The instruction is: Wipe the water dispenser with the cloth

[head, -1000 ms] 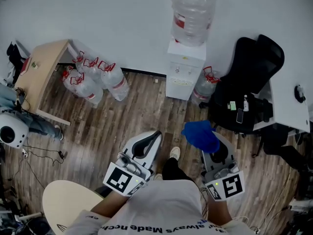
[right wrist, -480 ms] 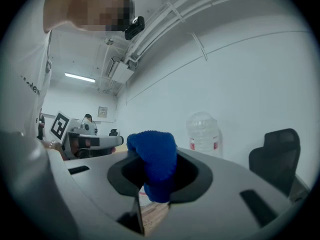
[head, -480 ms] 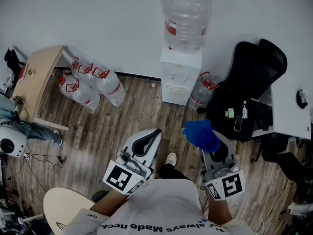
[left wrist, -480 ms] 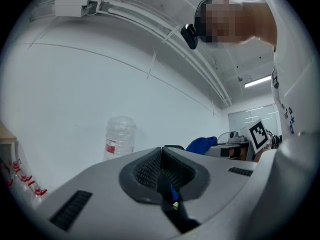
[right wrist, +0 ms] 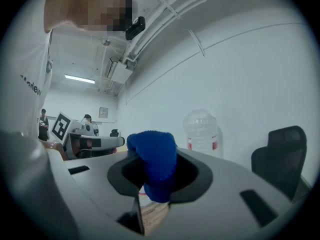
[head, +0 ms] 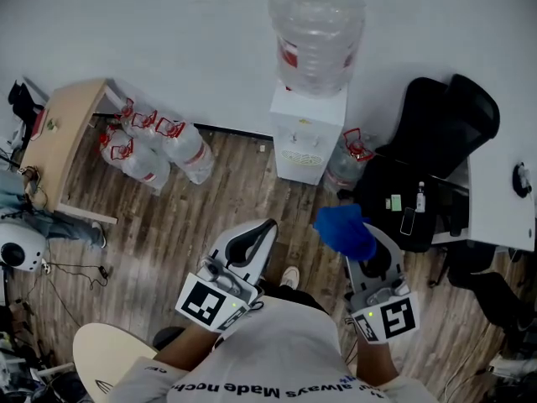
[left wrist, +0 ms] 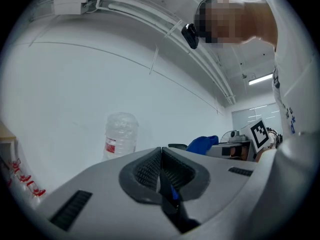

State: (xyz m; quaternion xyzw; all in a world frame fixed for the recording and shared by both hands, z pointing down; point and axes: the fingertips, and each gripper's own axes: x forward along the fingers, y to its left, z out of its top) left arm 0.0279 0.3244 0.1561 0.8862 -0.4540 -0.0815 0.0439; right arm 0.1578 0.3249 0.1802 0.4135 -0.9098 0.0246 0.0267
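Note:
The white water dispenser (head: 305,133) stands against the far wall, with a big clear bottle (head: 315,28) on top. The same bottle (left wrist: 120,134) shows in the left gripper view, and the bottle (right wrist: 202,130) again in the right gripper view. My right gripper (head: 362,239) is shut on a blue cloth (head: 344,231), which bulges out of the jaws as a blue cloth (right wrist: 154,161). It hangs well short of the dispenser. My left gripper (head: 260,232) is shut with nothing in it, jaws pressed together (left wrist: 161,168).
Several spare water bottles (head: 155,148) lie on the wooden floor left of the dispenser, one more bottle (head: 346,159) at its right. A black office chair (head: 424,154) and a white desk (head: 503,187) stand at the right, a wooden table (head: 59,141) at the left.
The dispenser has grown larger and slid lower in the head view as the person steps closer. Both grippers keep their pose; the cloth stays in the right one.

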